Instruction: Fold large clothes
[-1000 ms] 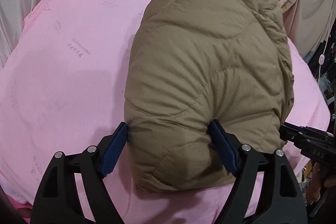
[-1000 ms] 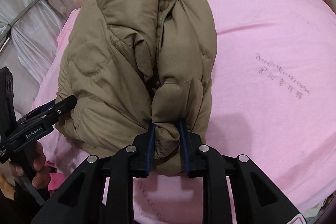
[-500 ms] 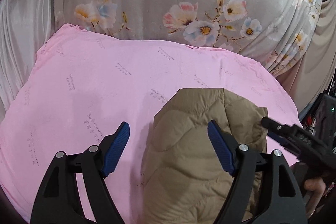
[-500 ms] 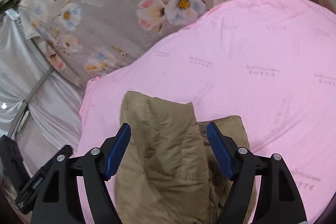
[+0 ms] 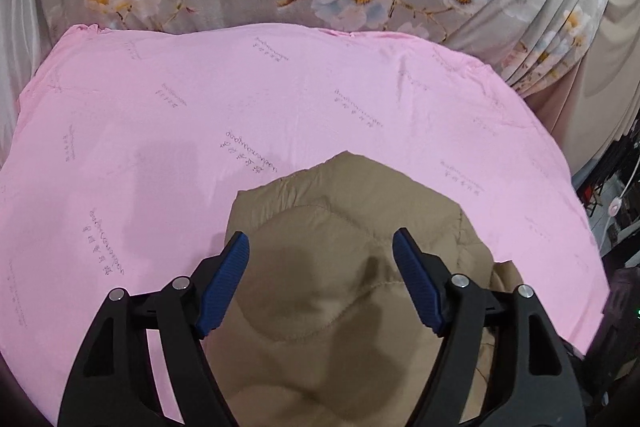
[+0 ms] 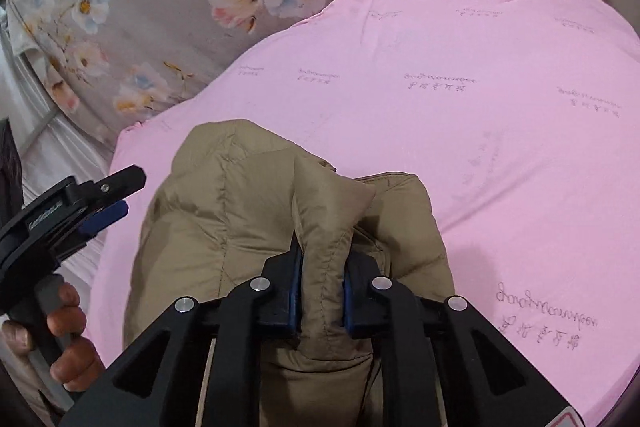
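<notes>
Khaki quilted jacket (image 6: pixel 248 227) lies bunched on pink bed sheet (image 5: pixel 280 99) (near edge). Right tool (image 6: pixel 320 291) clenched on a jacket fold; left tool (image 5: pixel 320 267) spread wide above it, grasping nothing.

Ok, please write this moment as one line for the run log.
task: fold large clothes | left gripper: jaws open over tan puffer jacket | right gripper: jaws shut on jacket fold | surface: pink sheet
</notes>
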The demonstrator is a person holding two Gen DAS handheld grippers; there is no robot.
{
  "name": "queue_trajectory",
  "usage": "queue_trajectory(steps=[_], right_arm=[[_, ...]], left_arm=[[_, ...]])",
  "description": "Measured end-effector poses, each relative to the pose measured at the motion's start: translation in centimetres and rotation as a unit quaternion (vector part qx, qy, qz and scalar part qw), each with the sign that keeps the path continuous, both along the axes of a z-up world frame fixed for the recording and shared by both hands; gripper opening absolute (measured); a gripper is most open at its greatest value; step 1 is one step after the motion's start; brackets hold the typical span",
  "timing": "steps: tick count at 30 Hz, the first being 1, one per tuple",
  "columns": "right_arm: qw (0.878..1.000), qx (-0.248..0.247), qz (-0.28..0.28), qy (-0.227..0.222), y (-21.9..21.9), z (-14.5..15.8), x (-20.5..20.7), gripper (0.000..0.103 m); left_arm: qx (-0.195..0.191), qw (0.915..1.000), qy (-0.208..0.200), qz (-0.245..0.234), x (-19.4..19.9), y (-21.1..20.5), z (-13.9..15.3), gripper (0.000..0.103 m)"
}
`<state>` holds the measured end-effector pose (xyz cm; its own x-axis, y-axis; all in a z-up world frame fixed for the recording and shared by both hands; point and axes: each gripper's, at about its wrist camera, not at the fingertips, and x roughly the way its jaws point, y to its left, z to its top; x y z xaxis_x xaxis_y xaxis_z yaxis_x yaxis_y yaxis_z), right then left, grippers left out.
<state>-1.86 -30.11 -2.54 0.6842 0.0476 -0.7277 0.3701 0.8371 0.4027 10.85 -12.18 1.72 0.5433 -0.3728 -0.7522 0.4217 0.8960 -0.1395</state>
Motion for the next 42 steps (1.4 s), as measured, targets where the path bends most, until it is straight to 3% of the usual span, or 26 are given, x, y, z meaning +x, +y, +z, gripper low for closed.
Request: queue_trajectory(steps=[3, 10, 23, 34, 38, 42], right_arm=[[0.999, -0.043, -0.002, 0.017, 0.3, -1.0, 0.7, 0.020], [0.999, -0.029, -0.008, 0.014, -0.8, -3.8, 1.0, 0.024], [0.999, -0.046, -0.012, 0.010, -0.3, -4.9, 1.6, 0.026], [1.000, -0.005, -0.010, -0.011, -1.5, -6.0, 1.8, 0.027], [1.000, 0.022, -0.009, -0.018, -2.3, -4.9, 0.8, 0.028], [0.998, -0.034, -0.034, -0.041, -1.8, -1.0, -2.7, 0.035]], left_arm=[[0.029, 0.9994, 0.015, 0.005, 0.4, -1.3, -2.5, 0.073], [0.058, 0.9978, -0.020, 0.028, 0.2, -1.7, -5.1, 0.078], [0.079, 0.9947, -0.051, 0.042, 0.1, -2.4, -6.9, 0.082], [0.089, 0.9924, -0.067, 0.052, 0.0, -2.8, -7.6, 0.085], [0.075, 0.9938, -0.064, 0.051, -0.2, -1.9, -6.7, 0.085], [0.060, 0.9942, -0.067, 0.060, -1.8, 1.0, -4.0, 0.084]])
